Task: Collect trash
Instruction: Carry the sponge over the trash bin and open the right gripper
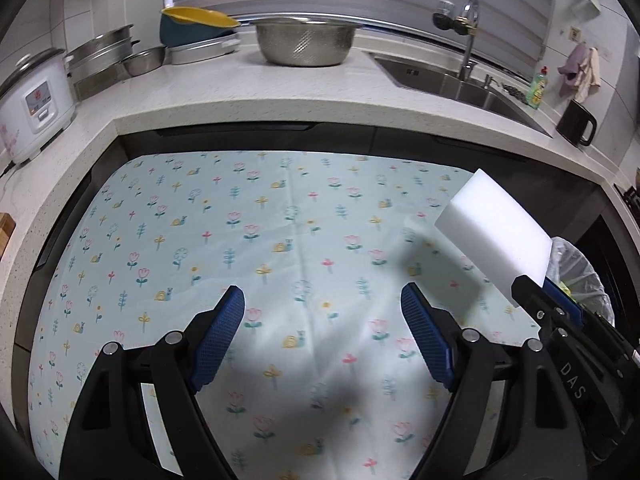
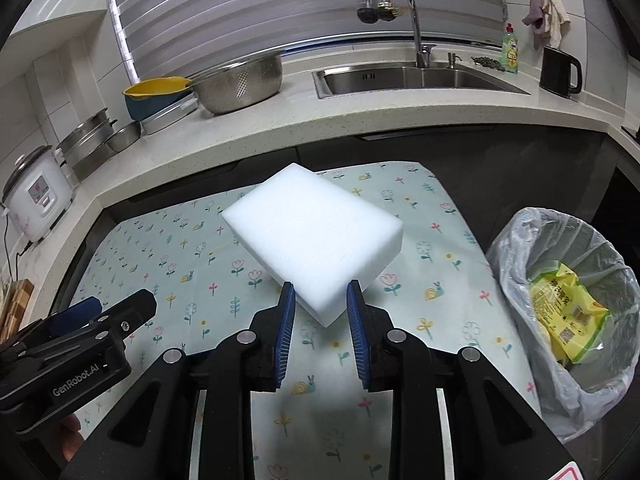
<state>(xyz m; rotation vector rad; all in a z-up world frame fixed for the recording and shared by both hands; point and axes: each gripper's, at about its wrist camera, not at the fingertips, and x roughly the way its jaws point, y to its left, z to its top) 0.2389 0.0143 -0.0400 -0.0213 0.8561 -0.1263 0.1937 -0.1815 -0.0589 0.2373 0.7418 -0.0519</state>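
Gripping a white sponge block (image 2: 316, 232), the right claw (image 2: 321, 300) hangs over floral cloth (image 2: 168, 248); left claw (image 1: 322, 312), marked "GenRobot.AI", gapes empty beside it.

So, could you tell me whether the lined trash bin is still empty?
No, the trash bin already holds a crumpled yellow wrapper inside its clear plastic liner.
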